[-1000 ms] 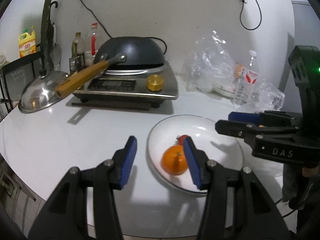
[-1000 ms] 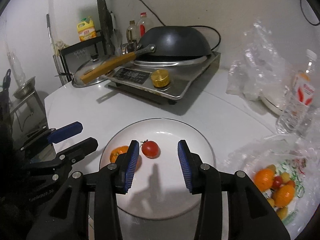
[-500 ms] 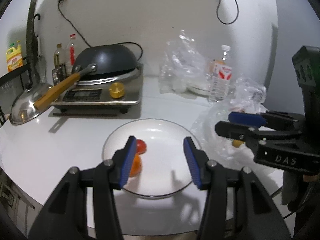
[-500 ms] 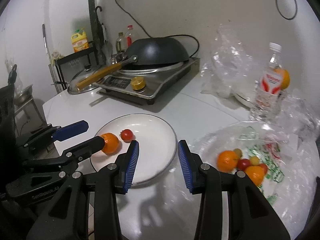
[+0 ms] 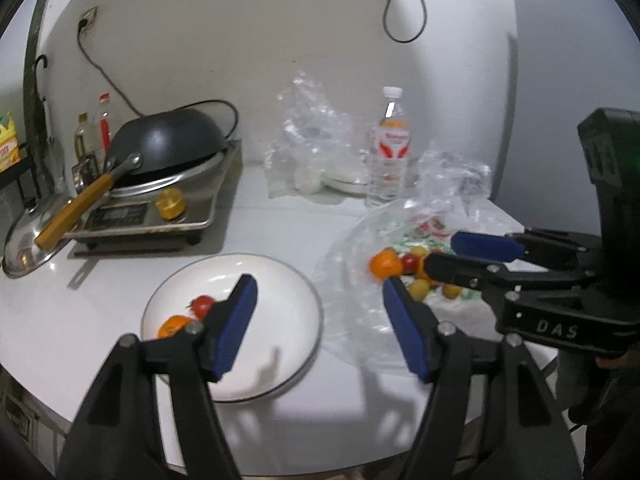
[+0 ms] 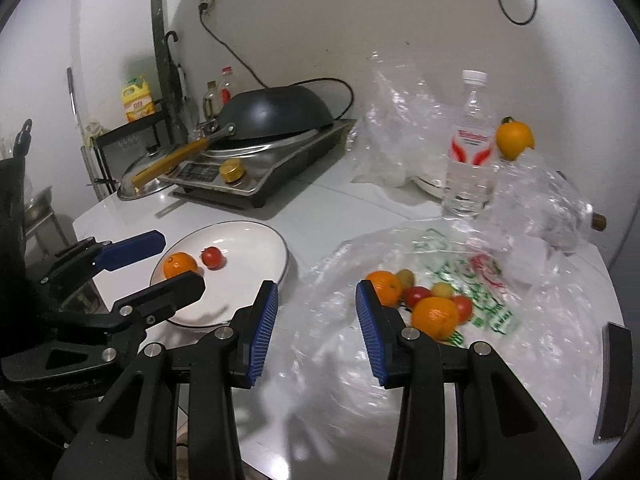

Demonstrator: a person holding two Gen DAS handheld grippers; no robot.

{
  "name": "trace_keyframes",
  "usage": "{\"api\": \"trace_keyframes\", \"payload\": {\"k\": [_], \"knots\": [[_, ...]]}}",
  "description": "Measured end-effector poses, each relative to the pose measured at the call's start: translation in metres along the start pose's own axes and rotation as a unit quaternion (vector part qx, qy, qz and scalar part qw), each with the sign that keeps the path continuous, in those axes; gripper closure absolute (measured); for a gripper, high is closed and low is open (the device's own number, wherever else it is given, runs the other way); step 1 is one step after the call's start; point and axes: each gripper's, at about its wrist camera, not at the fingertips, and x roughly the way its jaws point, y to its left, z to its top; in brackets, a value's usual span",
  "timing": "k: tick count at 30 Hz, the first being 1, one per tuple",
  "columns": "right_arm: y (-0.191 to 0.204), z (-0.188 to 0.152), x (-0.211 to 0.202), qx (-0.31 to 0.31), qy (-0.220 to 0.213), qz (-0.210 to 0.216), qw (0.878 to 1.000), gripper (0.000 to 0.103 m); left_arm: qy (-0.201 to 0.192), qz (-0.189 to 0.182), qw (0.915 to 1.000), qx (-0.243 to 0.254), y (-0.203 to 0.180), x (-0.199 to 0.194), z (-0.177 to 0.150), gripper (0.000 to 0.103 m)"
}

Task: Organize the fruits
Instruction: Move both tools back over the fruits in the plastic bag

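White desk (image 6: 344, 216) under a pale wall carries the fruit in two groups. On the round white plate (image 6: 260, 252) (image 5: 288, 320), toward 9 o'clock in the right wrist view, lie an orange (image 6: 180, 265) (image 5: 173, 325) and, just beside it at 3 o'clock, a red tomato (image 6: 213, 257) (image 5: 203, 304), near each other but apart. The rest of the fruit sits on a spread clear plastic bag (image 6: 500, 288) (image 5: 352, 280) beside the plate's 3 o'clock edge: an orange (image 6: 384, 286) (image 5: 385, 264) at the near left of the heap, a larger orange (image 6: 435, 317) at 5 o'clock from it, red tomatoes (image 6: 418, 296) between them, and small yellow fruits (image 6: 442, 290) behind. One more orange (image 6: 514, 140) rests farther back at 1 o'clock, behind a water bottle (image 6: 470, 148) (image 5: 390, 148).

Right tongs (image 6: 316, 320) hover over the near edge of the bag, blue pads (image 6: 262, 328) spread wide with nothing between them. Left tongs (image 5: 320, 320) are spread too and hold nothing; in their own view they straddle the gap between plate and bag.

Crumpled clear plastic (image 6: 396, 120) stands at 12 o'clock. Toward 10 o'clock an induction cooker (image 6: 256, 172) (image 5: 160, 208) bears an upturned black wok (image 6: 276, 114) (image 5: 168, 140) with a wooden handle, and a steel lid (image 5: 24, 244) leans beside it. A yellow detergent bottle (image 6: 138, 100) stands on a black rack beyond.
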Motion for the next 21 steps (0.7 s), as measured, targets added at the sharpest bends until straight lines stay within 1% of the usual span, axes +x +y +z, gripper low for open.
{"api": "trace_keyframes", "payload": {"k": [11, 21], "knots": [[-0.041, -0.015, -0.019, 0.025, -0.007, -0.025, 0.999, 0.06, 0.016, -0.023, 0.9992, 0.027, -0.04, 0.014, 0.004, 0.036], [-0.071, -0.03, -0.017, 0.042, 0.007, -0.04, 0.998, 0.06, 0.035, -0.039, 0.9975, 0.047, -0.064, 0.035, 0.002, 0.036]]}}
